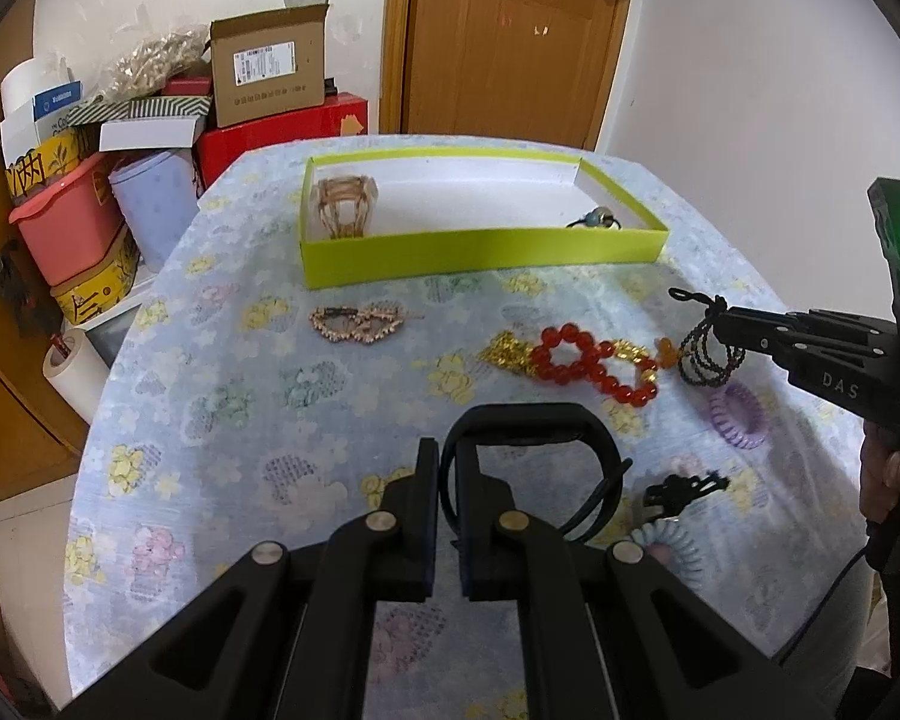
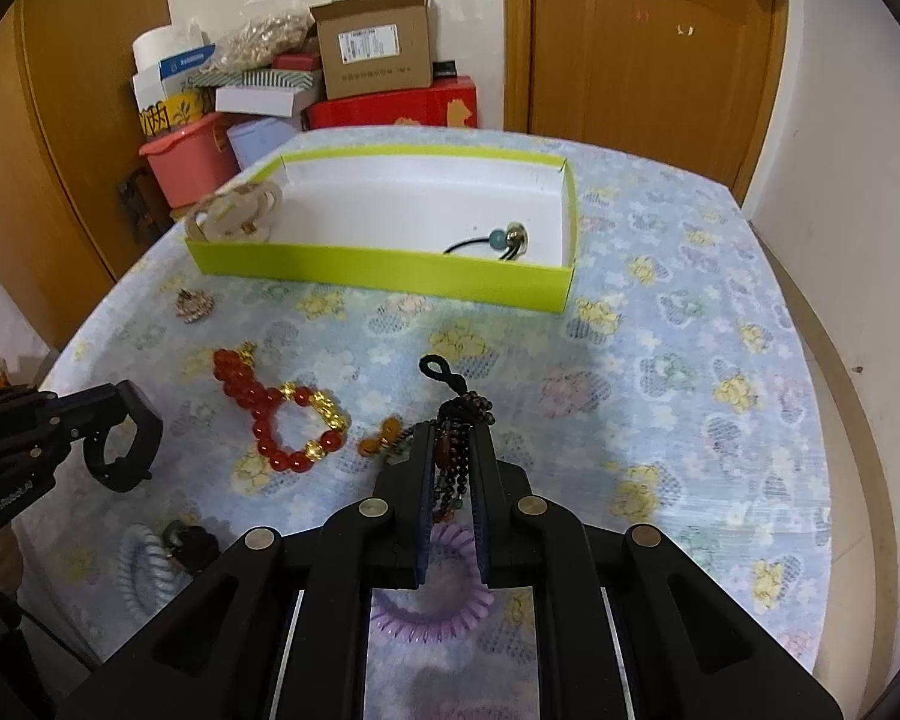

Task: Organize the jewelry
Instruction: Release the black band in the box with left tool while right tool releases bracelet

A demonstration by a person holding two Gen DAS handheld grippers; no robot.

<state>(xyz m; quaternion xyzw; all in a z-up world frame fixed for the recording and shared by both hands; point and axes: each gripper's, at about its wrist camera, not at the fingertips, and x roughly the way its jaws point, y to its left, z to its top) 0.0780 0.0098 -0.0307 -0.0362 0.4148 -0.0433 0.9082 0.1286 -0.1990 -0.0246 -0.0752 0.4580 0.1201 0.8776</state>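
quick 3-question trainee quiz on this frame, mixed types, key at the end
1. True or false: the green box already holds a hair tie.
2. What does the left gripper hold? A) red bead bracelet B) black band C) purple coil tie
3. Fill in: the right gripper is shut on the dark ___ bracelet.

Key: 1 true; 2 B, the black band, while the red bead bracelet and purple coil tie lie on the table; 3 beaded.
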